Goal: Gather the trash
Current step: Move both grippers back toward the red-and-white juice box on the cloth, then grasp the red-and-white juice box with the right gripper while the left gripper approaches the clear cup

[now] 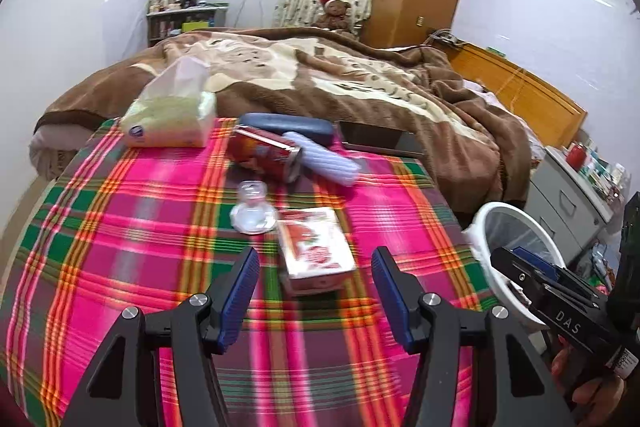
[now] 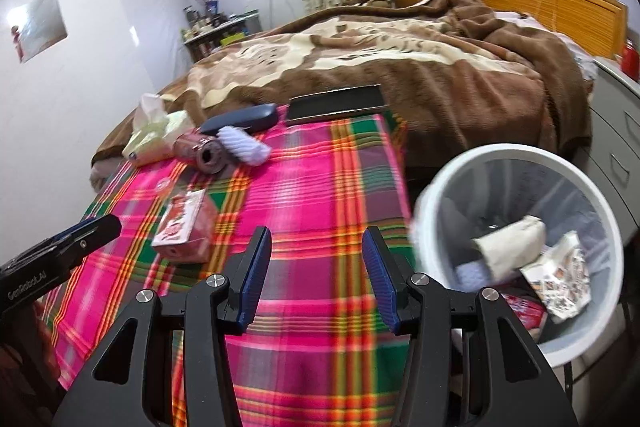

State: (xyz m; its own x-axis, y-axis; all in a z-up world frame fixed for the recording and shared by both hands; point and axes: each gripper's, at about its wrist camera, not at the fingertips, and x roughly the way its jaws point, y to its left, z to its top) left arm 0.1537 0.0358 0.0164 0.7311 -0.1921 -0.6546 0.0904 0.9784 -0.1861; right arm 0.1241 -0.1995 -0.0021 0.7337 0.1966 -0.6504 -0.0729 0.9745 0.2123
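While your two grippers hang above it, the pink, green and orange plaid cloth (image 2: pixel 320 163) covers the table beside a bed under a brown and cream fleece blanket (image 2: pixel 400 59). At the table's right edge stands the round white plastic waste bin (image 2: pixel 436 179); inside lie a cream folded paper wad (image 2: pixel 510 245), a printed wrapper (image 2: pixel 560 279) and something red, partly hidden. On the cloth, largest first: green-and-white soft tissue pack (image 1: pixel 172 119), dark blue oblong case (image 1: pixel 288 125), red crushed drink can (image 1: pixel 260 153) on its side, touching a white ribbed roll (image 1: pixel 324 159), red-and-white small carton (image 1: pixel 316 247), clear plastic lid (image 1: pixel 254 215). Your left gripper (image 1: pixel 316 295) is released, nothing between the pads, carton just ahead. Your right gripper (image 2: pixel 316 279) is likewise released and empty.
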